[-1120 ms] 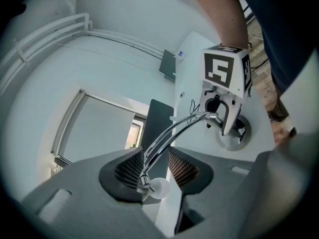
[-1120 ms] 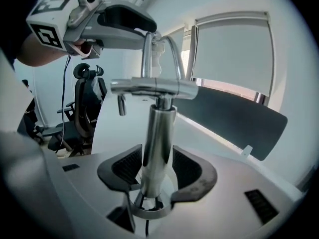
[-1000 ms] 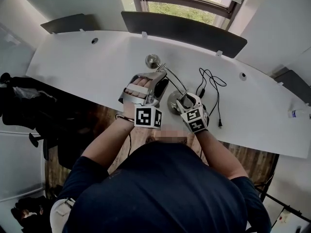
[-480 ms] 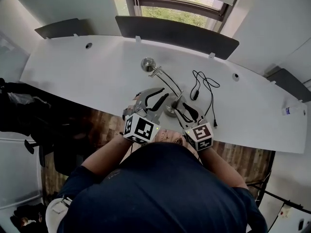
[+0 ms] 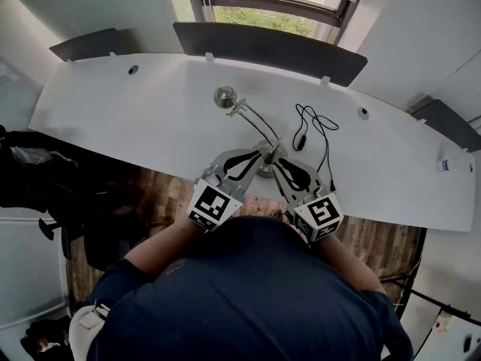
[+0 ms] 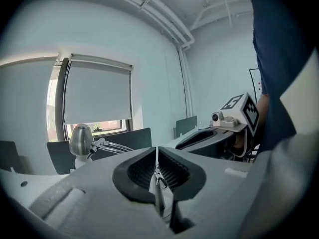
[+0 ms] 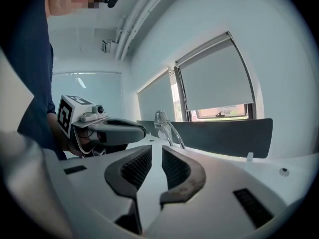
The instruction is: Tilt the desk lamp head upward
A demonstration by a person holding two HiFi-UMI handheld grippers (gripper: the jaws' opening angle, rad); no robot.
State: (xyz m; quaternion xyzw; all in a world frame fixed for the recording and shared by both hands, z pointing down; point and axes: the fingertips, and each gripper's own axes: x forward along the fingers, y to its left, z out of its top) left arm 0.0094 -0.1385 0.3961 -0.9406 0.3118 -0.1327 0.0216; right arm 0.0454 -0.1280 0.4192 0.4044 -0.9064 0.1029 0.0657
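two grippers sit low in the head view, at the near edge of the white table (image 5: 135,119), one on each side of the desk lamp's base (image 5: 264,170), which is mostly hidden between them. my left gripper (image 5: 254,155) has just been closing, and in the left gripper view its ribbed pads meet at the tips. a thin metal sliver shows in the slit below them, and i cannot tell what it is. my right gripper (image 5: 279,164) has just been closing too. in the right gripper view its jaws stand a narrow gap apart with nothing between them.

the lamp's thin arm (image 5: 252,122) slants from the base toward the upper left of the frame and ends in the rounded metal lamp head (image 5: 225,96) near the table's middle. a black cable (image 5: 316,130) loops on the table just right of the arm. a small bottle (image 5: 451,164) lies at the far right edge.
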